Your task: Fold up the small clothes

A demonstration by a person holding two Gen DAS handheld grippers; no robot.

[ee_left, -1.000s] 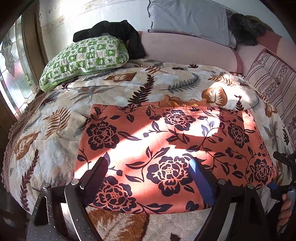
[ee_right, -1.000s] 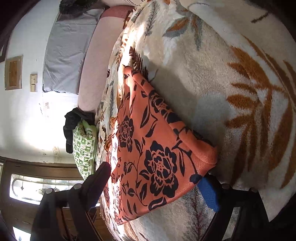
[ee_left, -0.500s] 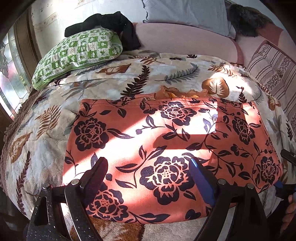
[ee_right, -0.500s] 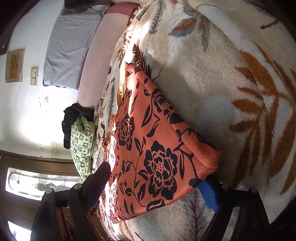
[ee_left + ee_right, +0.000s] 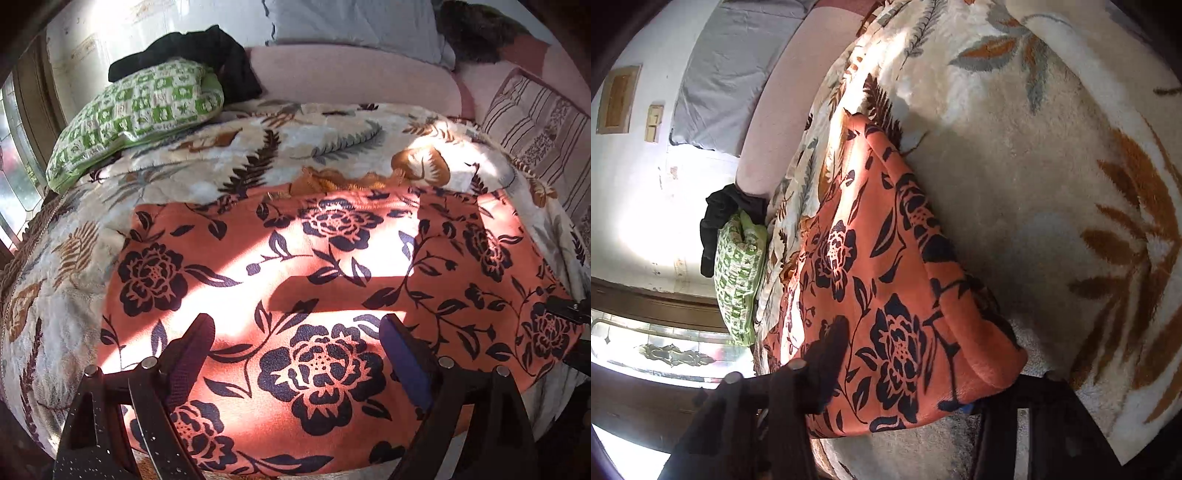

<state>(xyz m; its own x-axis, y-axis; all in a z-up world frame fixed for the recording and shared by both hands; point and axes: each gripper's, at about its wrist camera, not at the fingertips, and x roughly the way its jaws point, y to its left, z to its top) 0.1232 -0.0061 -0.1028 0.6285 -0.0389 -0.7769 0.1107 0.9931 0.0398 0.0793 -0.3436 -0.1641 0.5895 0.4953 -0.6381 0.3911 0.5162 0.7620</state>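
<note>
While the left gripper [image 5: 295, 354] hovers with jaws wide over the near hem of the orange floral garment [image 5: 332, 288], the right gripper [image 5: 912, 387] straddles that garment's near right corner, jaws wide and not yet closed (its lower finger is mostly hidden). The step looks like a grasp before a fold; next, both should pinch the near edge. The garment lies flat on the bed blanket [image 5: 229, 173], well short of the green pillow [image 5: 140, 110].

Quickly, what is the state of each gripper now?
Left gripper: open, holding nothing, above the orange floral garment.
Right gripper: open, around the garment's corner.
</note>
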